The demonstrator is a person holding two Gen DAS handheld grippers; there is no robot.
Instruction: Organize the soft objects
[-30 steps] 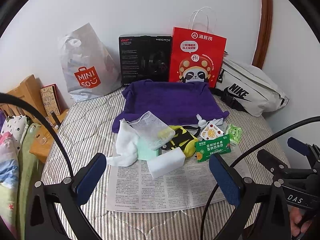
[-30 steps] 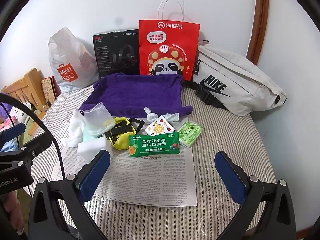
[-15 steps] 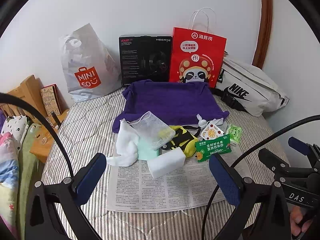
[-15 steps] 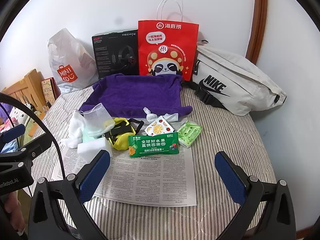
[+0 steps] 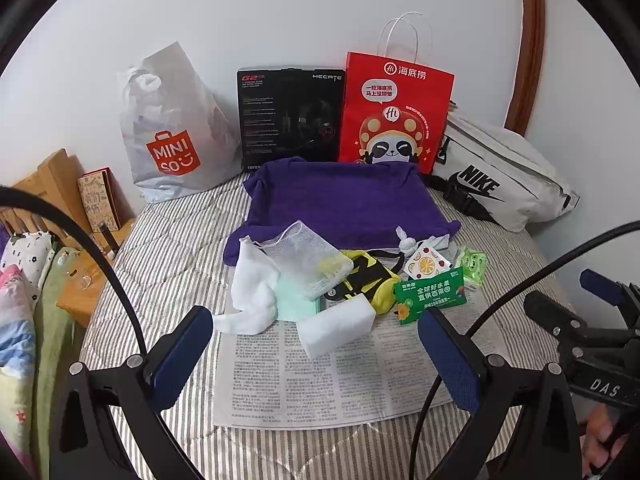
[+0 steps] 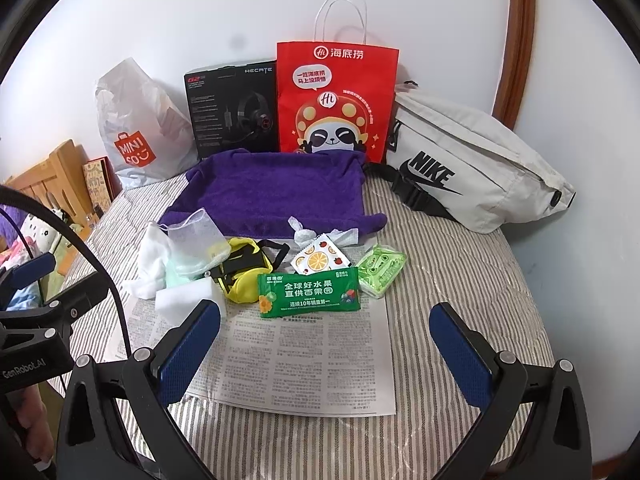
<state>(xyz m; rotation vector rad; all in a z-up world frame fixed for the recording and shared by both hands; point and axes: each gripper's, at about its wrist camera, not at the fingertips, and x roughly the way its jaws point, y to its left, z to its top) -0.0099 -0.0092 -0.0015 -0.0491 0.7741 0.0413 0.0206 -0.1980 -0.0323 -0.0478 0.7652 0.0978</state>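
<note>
both grippers hang above the near edge of a striped bed, jaws spread wide and empty: the left gripper [image 5: 316, 356] low in the left wrist view, the right gripper [image 6: 324, 356] low in the right wrist view. the soft things lie in a row across mid-frame, along the far edge of a newspaper [image 6: 304, 356]: a white cloth [image 5: 252, 280] at the left, a mesh pouch [image 5: 306, 260] overlapping it, a white sponge block [image 5: 338, 326] in front, a yellow pouch [image 6: 244, 270], a green packet [image 6: 308, 292] and a light green pack [image 6: 380, 270] at the right. behind them, toward upper centre, sits a purple towel tray [image 6: 276, 192].
</note>
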